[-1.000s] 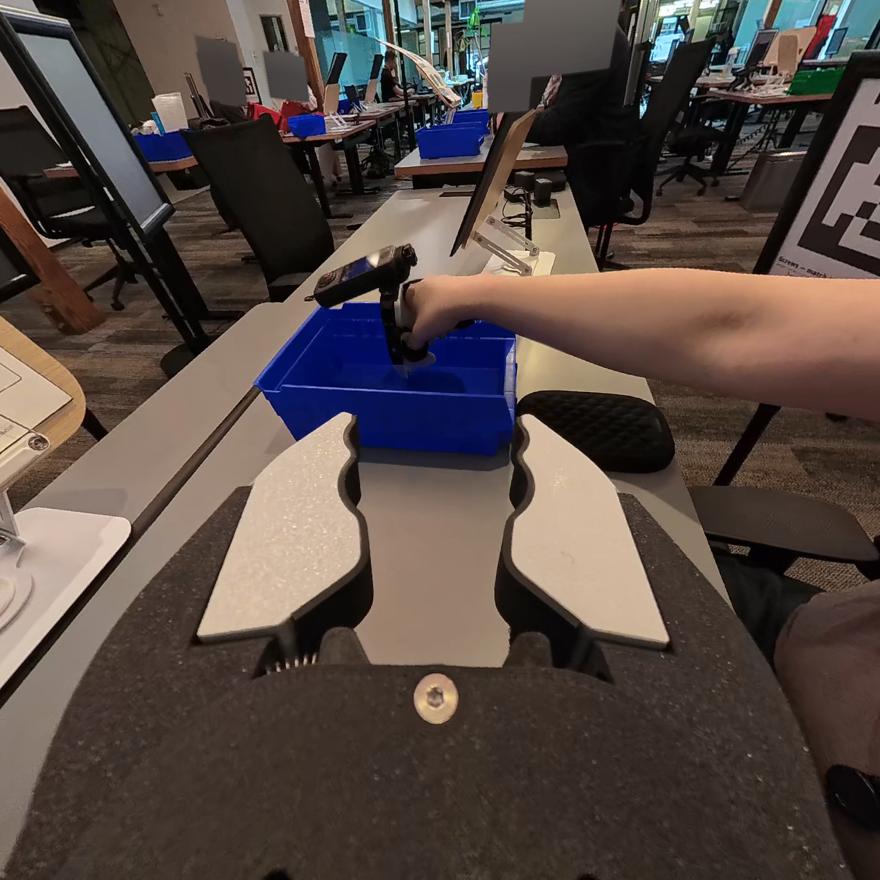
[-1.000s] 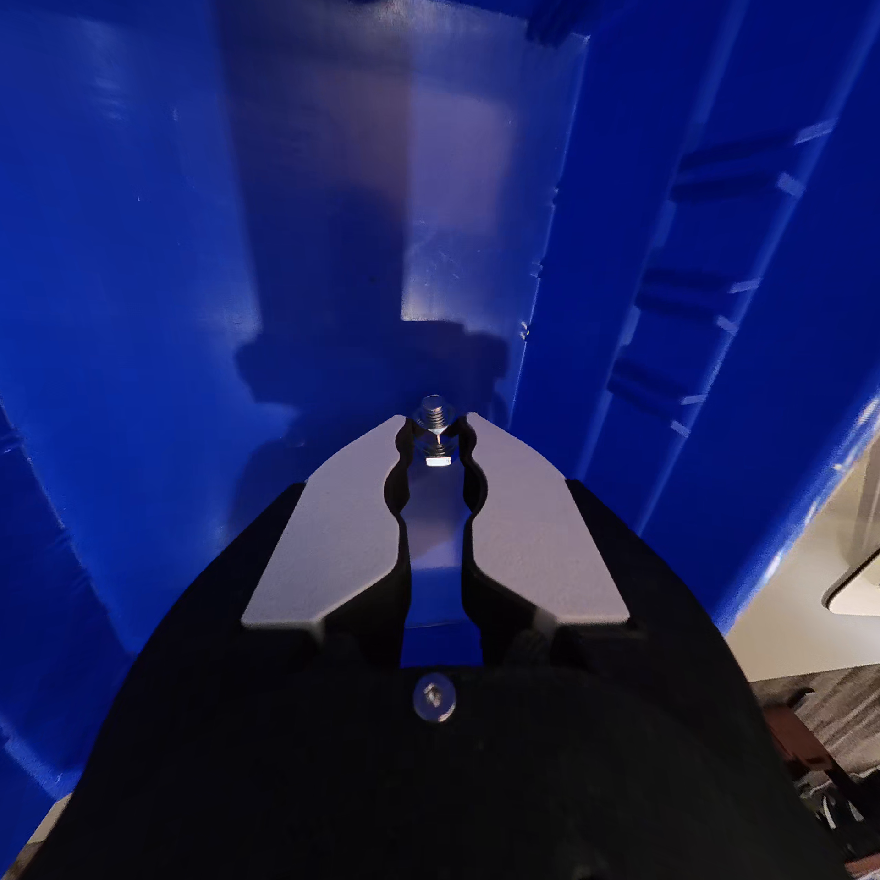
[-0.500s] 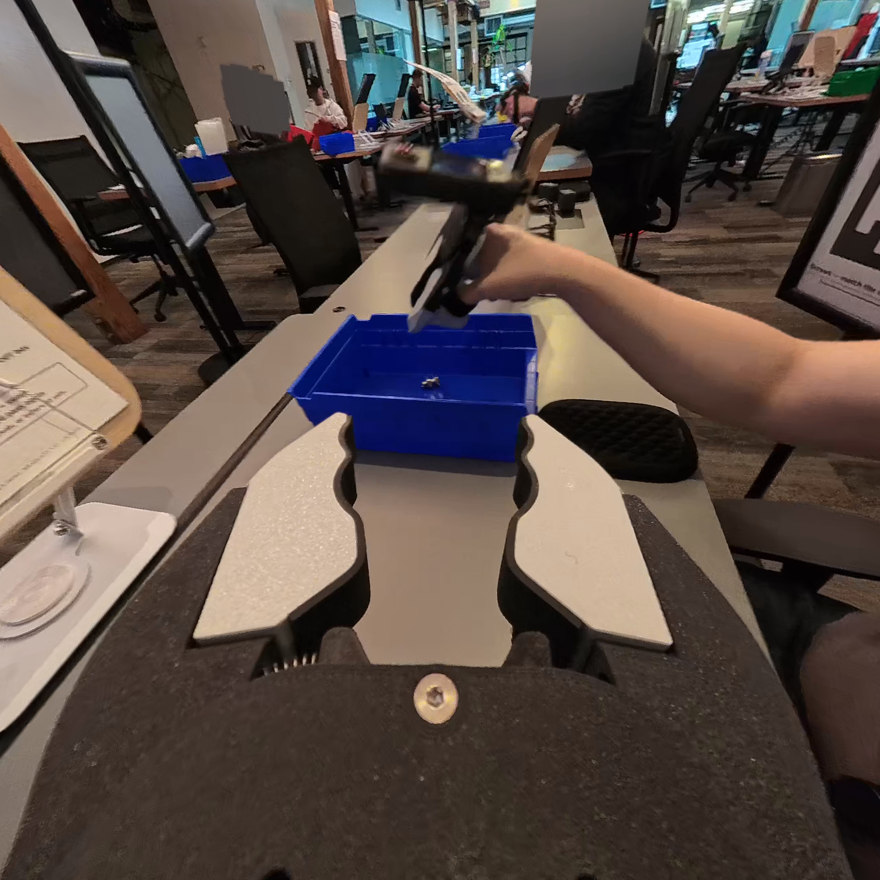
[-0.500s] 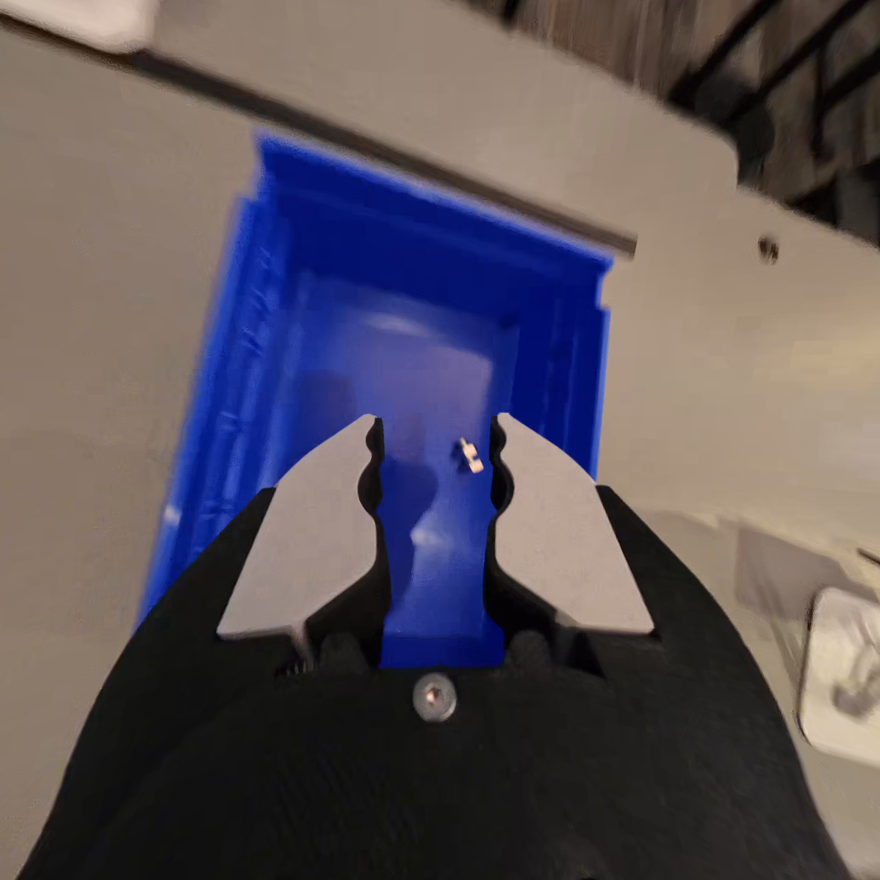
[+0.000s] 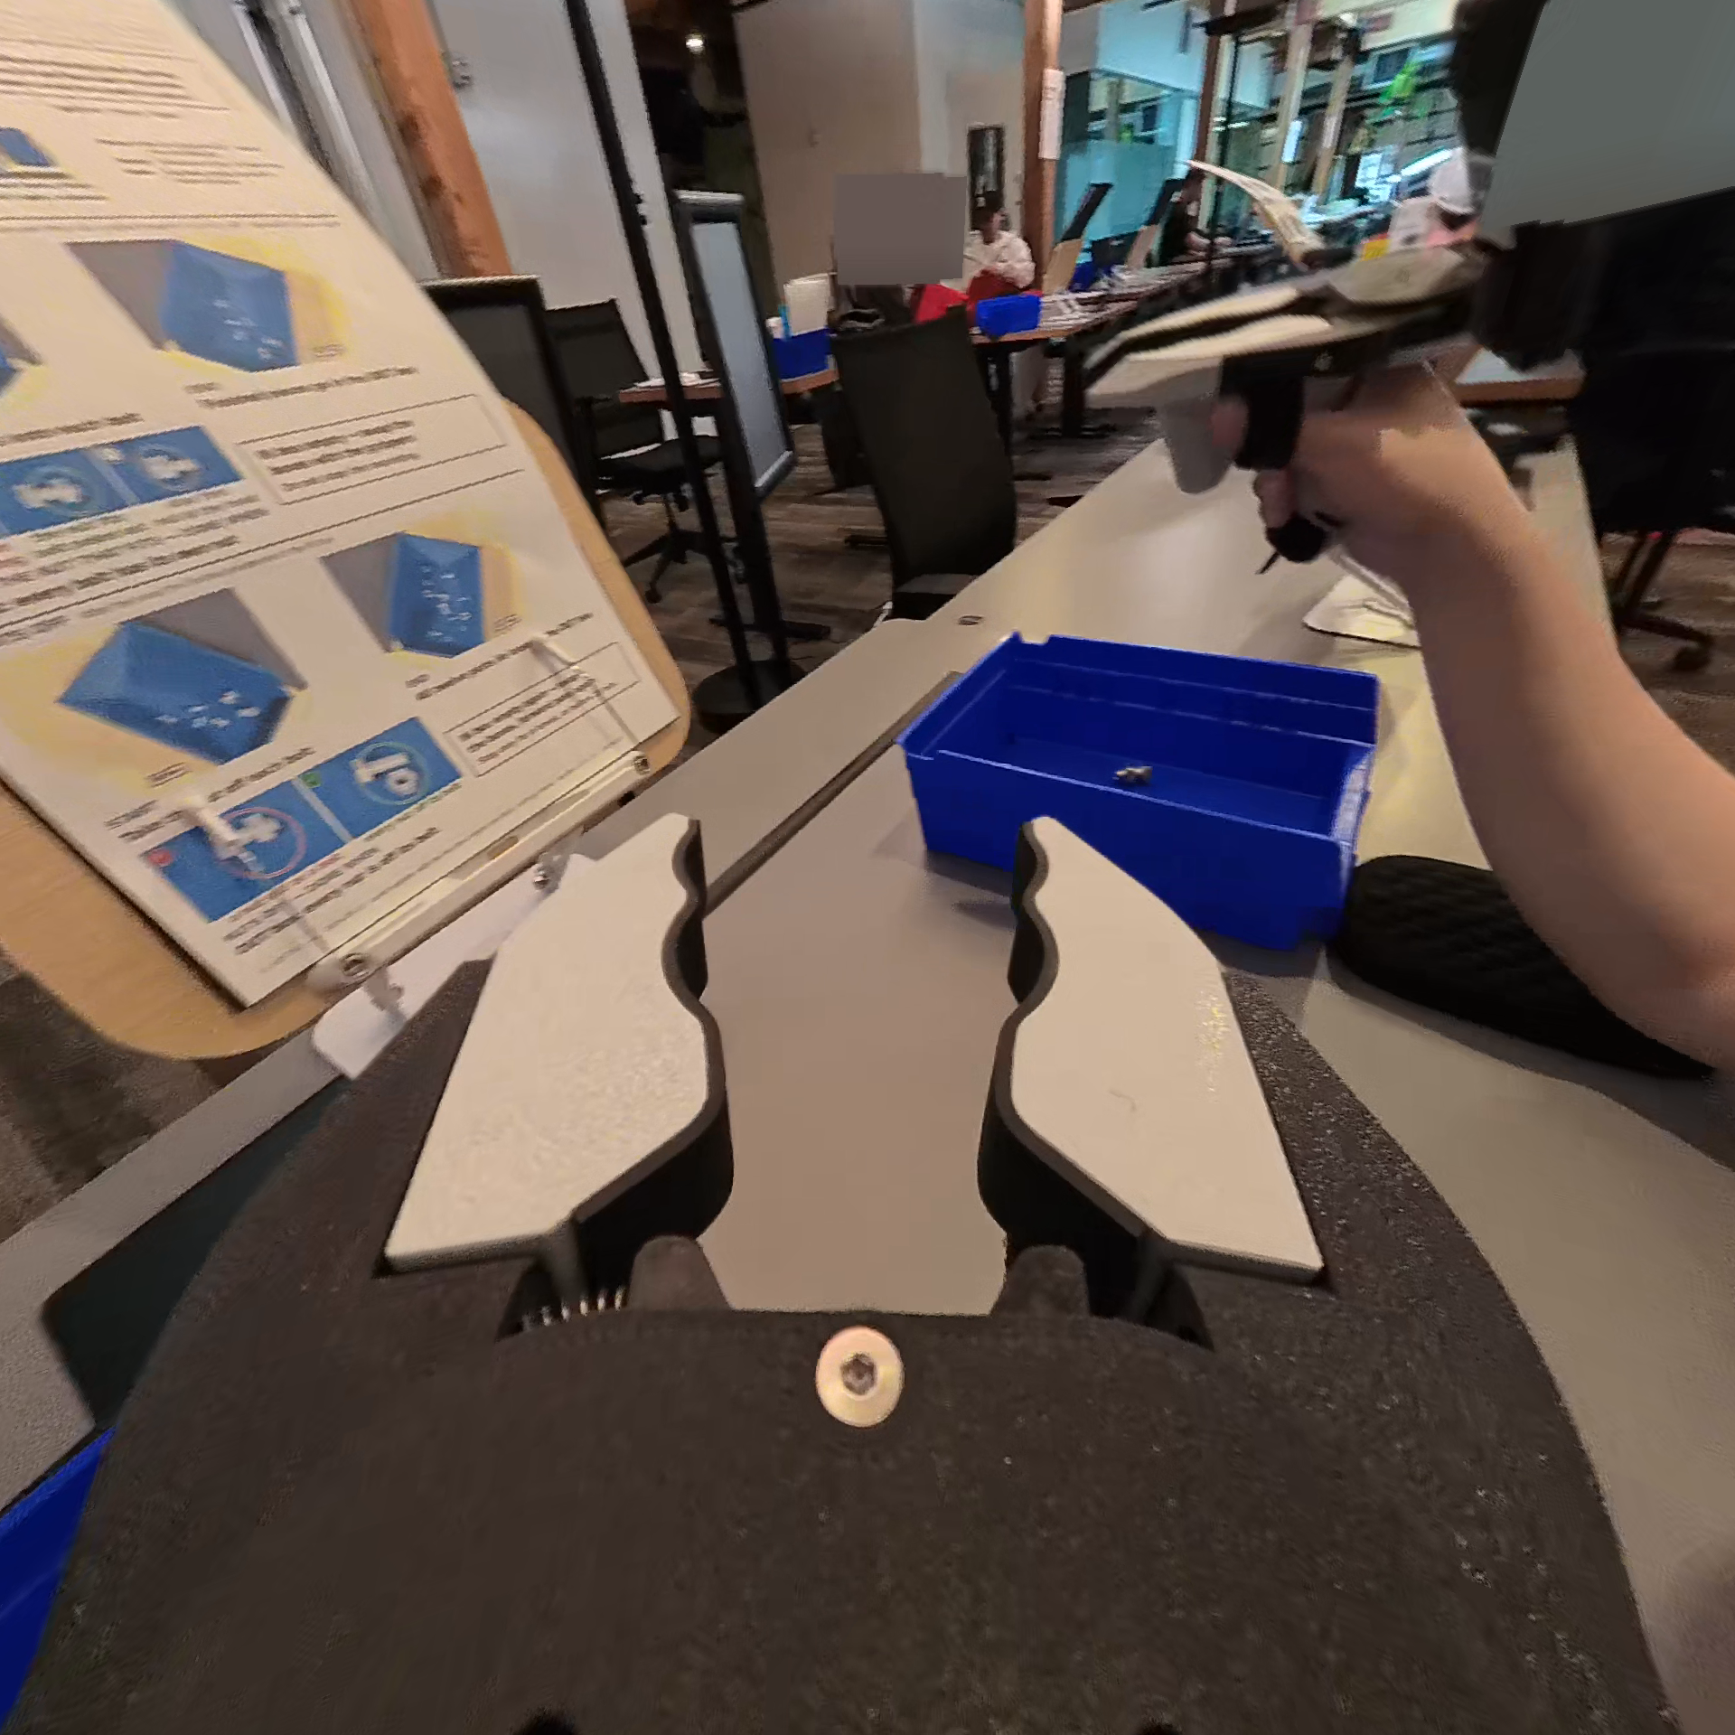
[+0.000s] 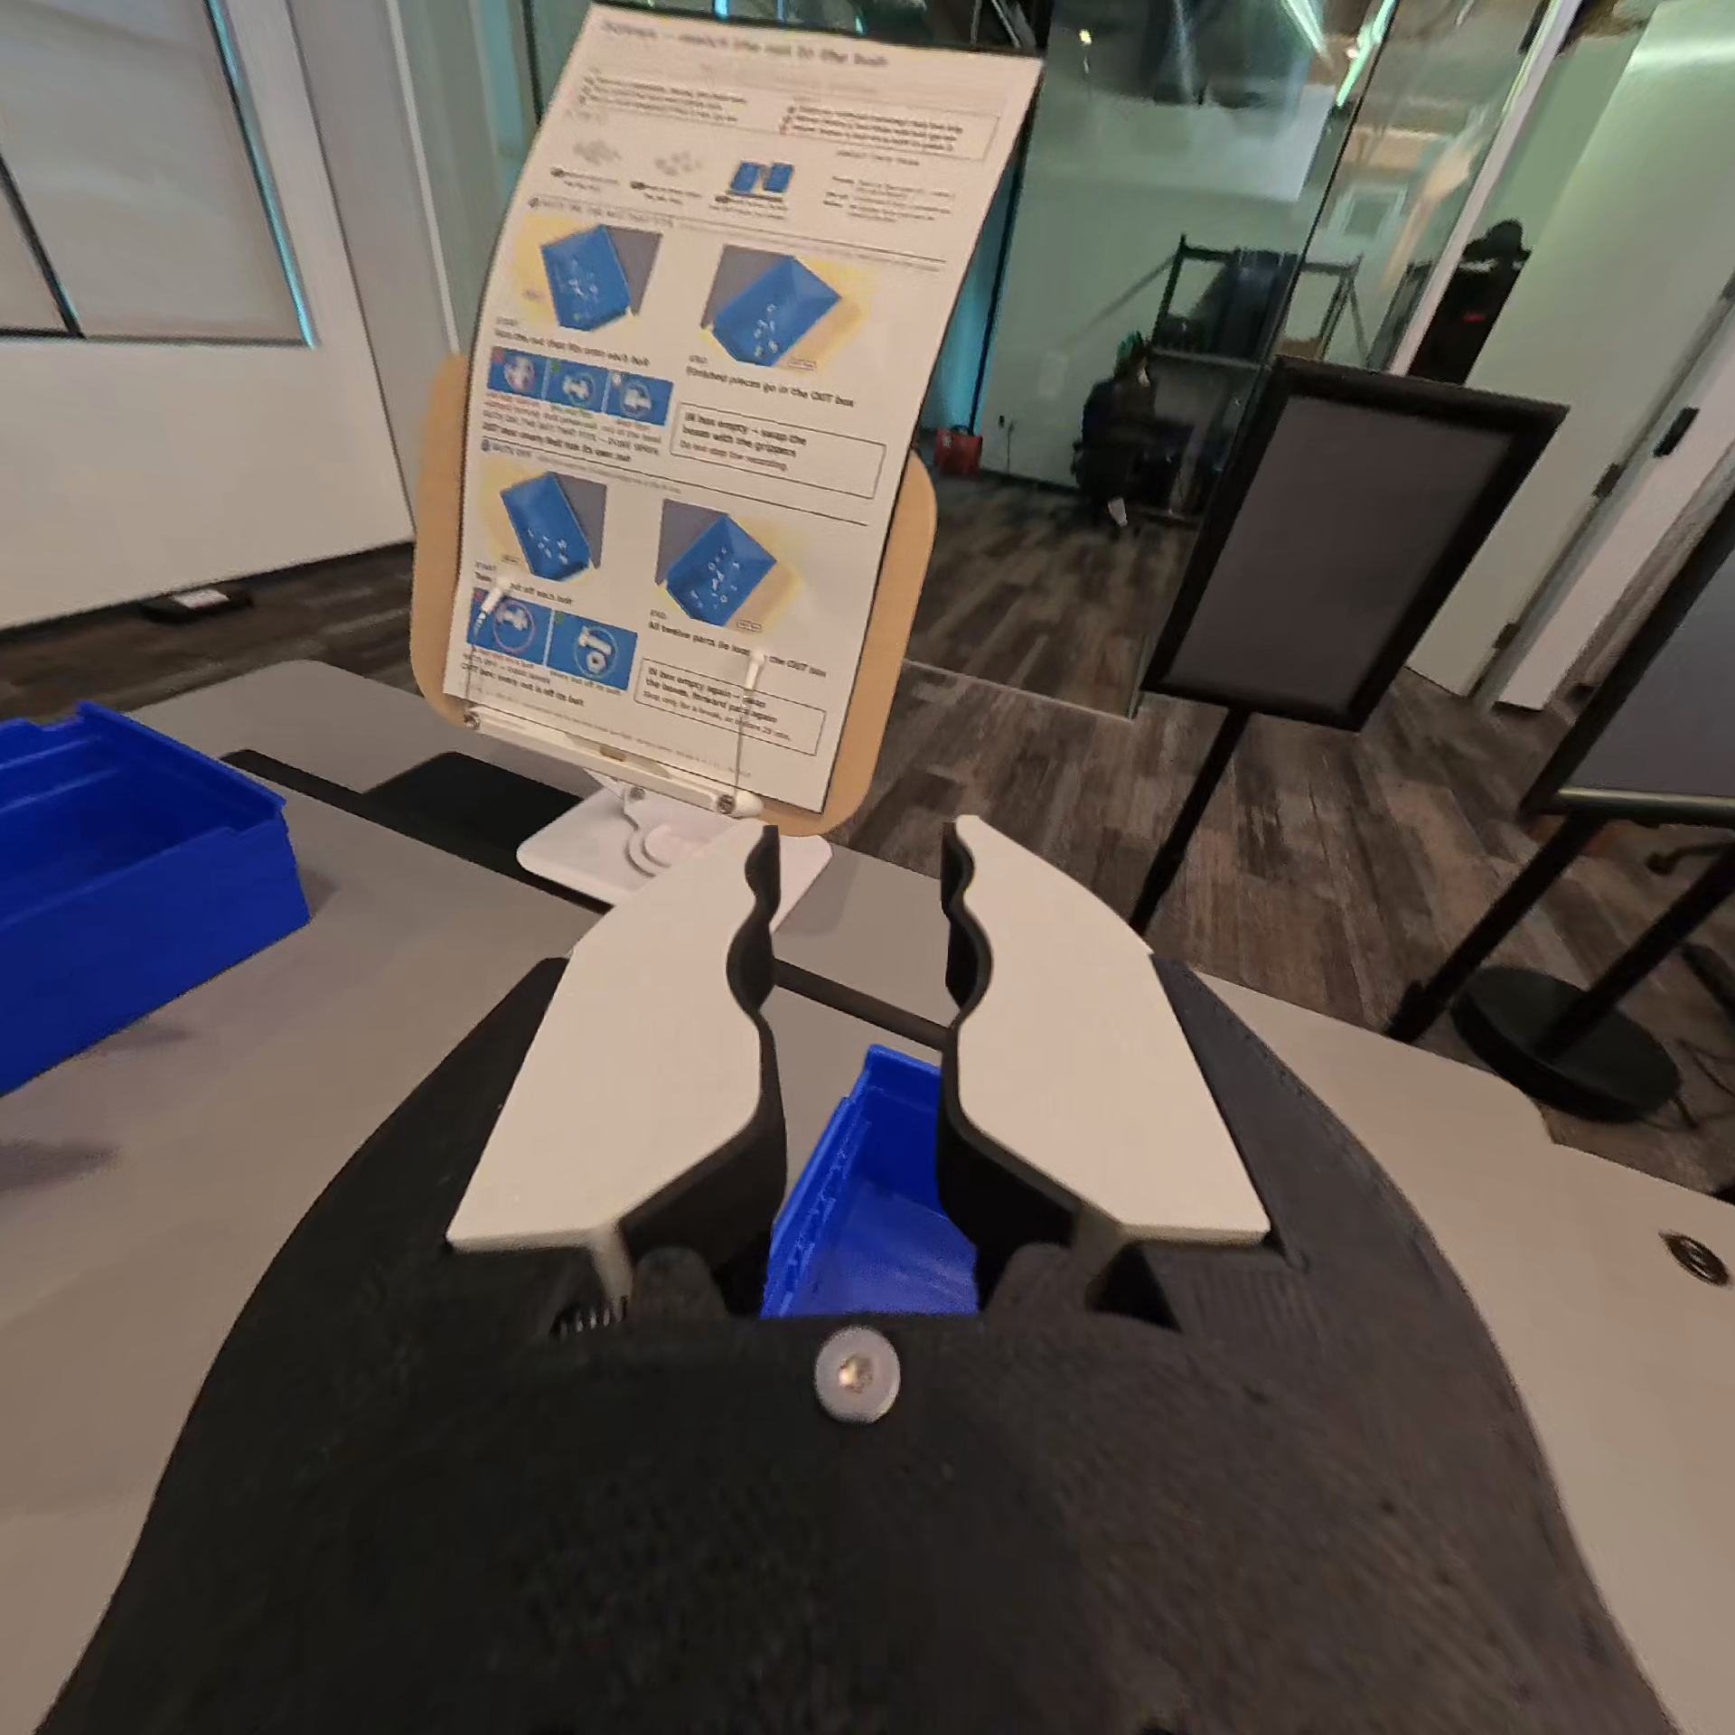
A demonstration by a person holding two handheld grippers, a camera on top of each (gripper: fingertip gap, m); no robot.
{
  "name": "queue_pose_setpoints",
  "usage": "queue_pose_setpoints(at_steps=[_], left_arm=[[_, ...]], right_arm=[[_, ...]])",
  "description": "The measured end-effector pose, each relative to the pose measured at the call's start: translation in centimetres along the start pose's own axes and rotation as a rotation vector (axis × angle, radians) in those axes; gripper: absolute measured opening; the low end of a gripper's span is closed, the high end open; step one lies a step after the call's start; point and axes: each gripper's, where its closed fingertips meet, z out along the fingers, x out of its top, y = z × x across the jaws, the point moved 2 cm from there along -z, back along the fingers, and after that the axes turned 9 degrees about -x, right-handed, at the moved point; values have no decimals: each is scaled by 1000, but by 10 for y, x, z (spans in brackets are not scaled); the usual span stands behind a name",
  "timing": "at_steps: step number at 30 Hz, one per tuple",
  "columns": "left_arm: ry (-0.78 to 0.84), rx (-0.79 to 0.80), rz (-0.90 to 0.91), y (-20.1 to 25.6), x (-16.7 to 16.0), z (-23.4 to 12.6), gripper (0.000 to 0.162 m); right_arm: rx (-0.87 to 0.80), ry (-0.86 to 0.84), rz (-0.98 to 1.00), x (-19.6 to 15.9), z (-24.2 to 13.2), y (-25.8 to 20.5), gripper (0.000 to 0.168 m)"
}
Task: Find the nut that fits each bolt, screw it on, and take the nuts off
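A small bolt with a nut on it point(image 5: 1133, 773) lies on the floor of a blue bin point(image 5: 1220, 873) ahead of my left gripper point(image 5: 859, 836). The left gripper is open and empty, low over the grey table. My right gripper point(image 6: 856, 836) is open and empty. In the left wrist view it point(image 5: 1127, 352) is held by a hand high above the bin, its fingers pointing left. In the right wrist view a blue bin point(image 6: 864, 1202) shows below, between its fingers.
An instruction sheet on a wooden stand point(image 6: 713, 422) stands at the table's left side point(image 5: 282, 526). A second blue bin point(image 6: 122, 873) sits at the left of the right wrist view. A black pad point(image 5: 1465, 958) lies right of the bin. A sign stand point(image 6: 1352, 545) is on the floor beyond. The gap from one gripper's tips to the other's is roughly 30 cm.
My right gripper opened and left the bolt with its nut in the blue bin, then rose and swung left toward the instruction sheet. My left gripper turned left and stayed open.
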Motion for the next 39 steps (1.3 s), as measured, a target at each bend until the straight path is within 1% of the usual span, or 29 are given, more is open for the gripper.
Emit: queue_pose_setpoints(at_steps=[4, 7, 9, 12, 15, 16, 17, 21, 24, 26, 28, 32, 36, 39], left_arm=[[-7, 131, 5, -26, 2, -28, 62], [-84, 249, 21, -47, -6, -54, 60], [-145, 310, 13, -60, -15, -73, 56], [-226, 334, -32, -79, -31, -93, 49], [-378, 453, 3, -112, -55, -108, 47], [-426, 465, 16, -120, -64, -109, 45], [-471, 452, 9, -126, -75, -109, 41], [-680, 318, -91, -142, -135, -108, 43], [-825, 162, -124, -147, -183, -99, 43], [-873, 100, -156, -152, -205, -93, 41], [-901, 85, -183, -160, -216, -91, 41], [-941, 61, -154, -173, -219, -93, 36], [-989, -44, -143, -170, -221, -88, 35], [-1066, -101, -100, -168, -235, -84, 32]], right_arm=[[36, 56, -12, -8, 6, -5, 33], [30, 88, -20, -9, 8, -3, 32], [29, 84, -25, -11, 10, -1, 32], [41, 70, -28, -16, 14, -1, 32], [39, 43, -42, -23, 19, -2, 32], [39, 36, -53, -24, 20, -3, 32], [40, 30, -67, -26, 22, -5, 32], [54, -5, -129, -36, 30, -11, 33], [107, -24, -112, -44, 38, -20, 33], [121, -31, -101, -48, 40, -22, 33], [116, -34, -109, -48, 40, -21, 33], [93, -30, -122, -49, 39, -14, 33], [100, -37, -93, -52, 40, -9, 33], [107, -48, -84, -56, 42, -8, 33]])
